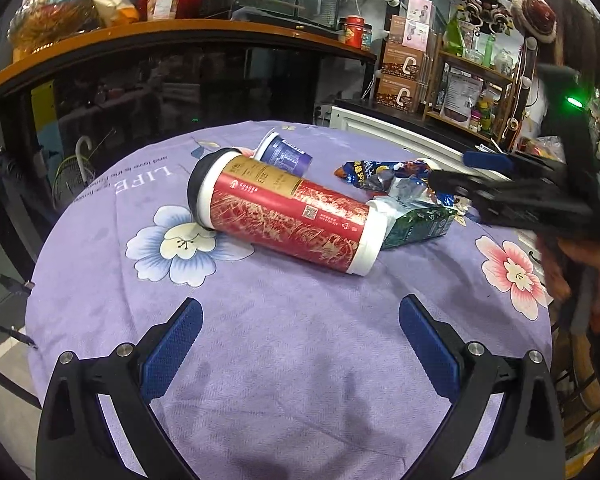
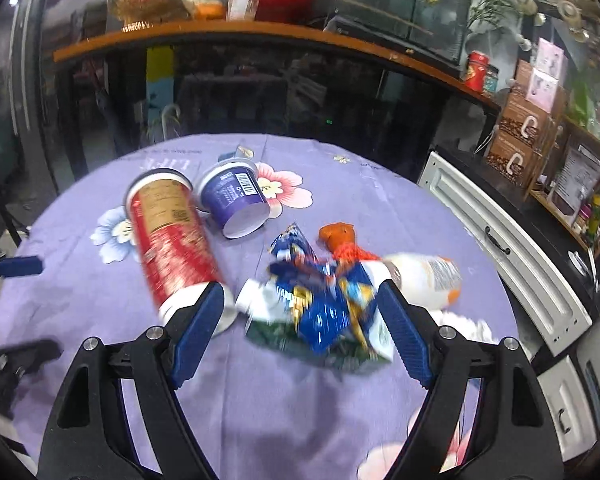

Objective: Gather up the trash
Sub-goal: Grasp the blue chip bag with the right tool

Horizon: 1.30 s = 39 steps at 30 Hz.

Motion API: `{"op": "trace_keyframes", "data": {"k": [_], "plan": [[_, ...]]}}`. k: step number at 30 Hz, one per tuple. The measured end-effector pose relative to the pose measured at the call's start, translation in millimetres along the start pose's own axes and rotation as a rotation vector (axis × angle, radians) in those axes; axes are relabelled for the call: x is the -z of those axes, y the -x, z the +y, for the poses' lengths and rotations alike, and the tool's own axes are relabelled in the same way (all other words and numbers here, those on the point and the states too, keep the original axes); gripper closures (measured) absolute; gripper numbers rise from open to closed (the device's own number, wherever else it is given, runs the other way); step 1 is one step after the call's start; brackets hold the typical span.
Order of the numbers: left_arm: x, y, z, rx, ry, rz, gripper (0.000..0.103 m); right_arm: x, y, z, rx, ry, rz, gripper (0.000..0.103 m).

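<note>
Round table under a soft purple cloth [image 1: 300, 340] printed with pale flowers; the weave shows as fine ribbing.

Trash lies near the middle. A tall cup [image 1: 284, 220], a cardboard cylinder in red and gold with white rims and a black lid, lies on its side. Behind it, a short purple tub [image 1: 286, 154], also tipped over, its white inside showing in the right view. A crinkled blue foil wrapper [image 2: 324, 304] lies on a crushed green carton [image 1: 418, 226], which touches the cup's base. Past them, a white bottle [image 2: 424, 280] on its side, blurred, and an orange scrap too smeared to name.

Left gripper [image 1: 300, 328]: textured blue pads wide apart, nothing between them, low over bare cloth short of the cup.

Right gripper [image 2: 300, 312]: jaws spread, the wrapper and carton seen between the pads, no contact visible. In the left view it is motion-blurred, its holder's hand cut off at the frame edge.
</note>
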<state>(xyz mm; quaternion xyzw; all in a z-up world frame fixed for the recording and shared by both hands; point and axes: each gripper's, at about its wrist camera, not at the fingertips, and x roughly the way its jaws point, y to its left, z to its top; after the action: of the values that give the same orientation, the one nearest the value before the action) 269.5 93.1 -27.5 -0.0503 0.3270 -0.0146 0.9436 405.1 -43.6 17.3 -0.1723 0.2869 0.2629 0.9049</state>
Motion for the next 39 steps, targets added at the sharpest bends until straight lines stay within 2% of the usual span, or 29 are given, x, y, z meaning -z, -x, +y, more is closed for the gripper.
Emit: {"op": "trace_keyframes", "data": {"k": [6,8,10,11,13,16,19,27,30,39], "plan": [[3,-6,7,0.005,0.026,0.017,0.006,-15,-47,10,0.07,0.125,0.104,0.025],[3,-7,9,0.002,0.026,0.02,0.006,-13,-56,12,0.081,0.156,0.13,0.034],[3,-8,12,-0.001,0.025,0.02,0.006,-11,-63,14,0.097,0.191,0.155,0.053],[2,-8,14,-0.004,0.026,0.02,0.006,-10,-65,14,0.111,0.206,0.158,0.057],[1,-8,18,-0.005,0.035,0.022,0.006,-9,-64,14,0.131,0.228,0.142,0.076],[1,-9,22,0.001,0.054,0.019,0.006,-11,-60,12,0.131,0.213,0.13,0.086],[1,-8,22,-0.001,0.059,0.016,0.006,-11,-55,10,0.142,0.207,0.111,0.09],[-2,-6,14,0.005,0.043,0.003,0.006,-14,-20,-2,0.134,0.108,0.003,0.091],[-3,-6,5,0.014,0.02,-0.004,0.006,-10,0,-9,0.118,0.055,-0.027,0.091],[-20,-20,-46,0.103,-0.108,-0.017,0.006,22,56,-38,0.077,-0.074,-0.087,0.091]]}}
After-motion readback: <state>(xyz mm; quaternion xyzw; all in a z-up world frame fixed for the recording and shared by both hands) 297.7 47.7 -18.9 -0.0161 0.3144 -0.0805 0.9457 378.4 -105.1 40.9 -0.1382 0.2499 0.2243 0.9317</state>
